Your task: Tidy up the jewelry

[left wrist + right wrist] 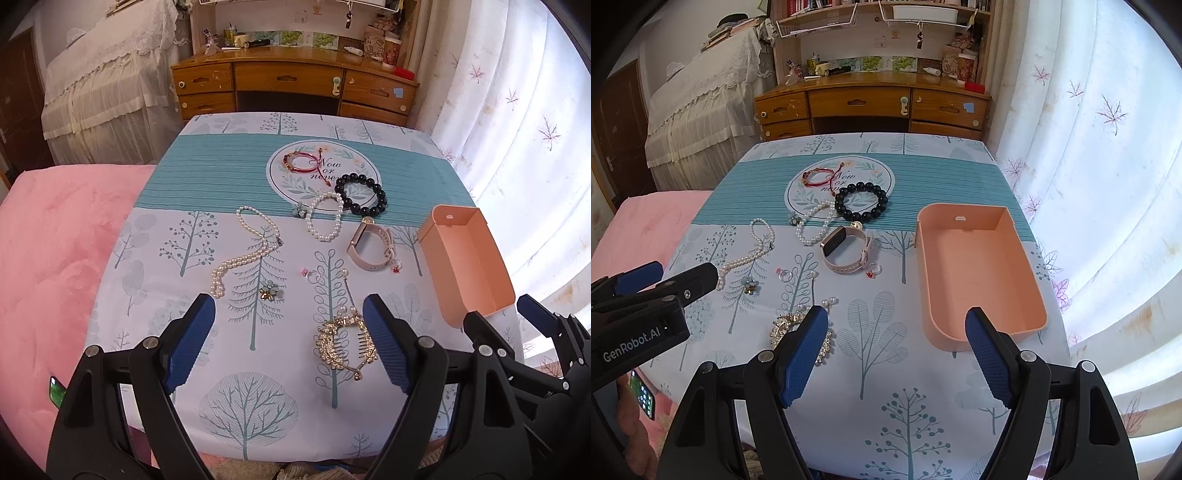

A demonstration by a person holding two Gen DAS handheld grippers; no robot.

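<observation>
Jewelry scattered across counter (pixel 155 236), pink tray (pixel 982 266) beside it empty. We hold left hand-held gripper (pixel 288 332) and right hand-held gripper (pixel 897 350) wide open, nothing gripped. Risk: pearl necklace (pixel 243 254) slipping, snagging gold hair comb (pixel 343 343).

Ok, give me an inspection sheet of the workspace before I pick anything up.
Surface: tree-print tablecloth with a teal band, flat.
Job's things: peach box open and empty, at the right. Loose on the cloth: gold hair clip, pearl necklace, pearl bracelet, black bead bracelet, red cord bracelet, pink watch, flower pieces and small rings.
Clutter: nothing seen besides the jewelry.
Grippers: left gripper open, holding nothing, hair clip by its right finger; right gripper open, holding nothing, near the box's front.
Cables: nothing seen.
Surroundings: wooden desk behind, curtain right, pink blanket left.
</observation>
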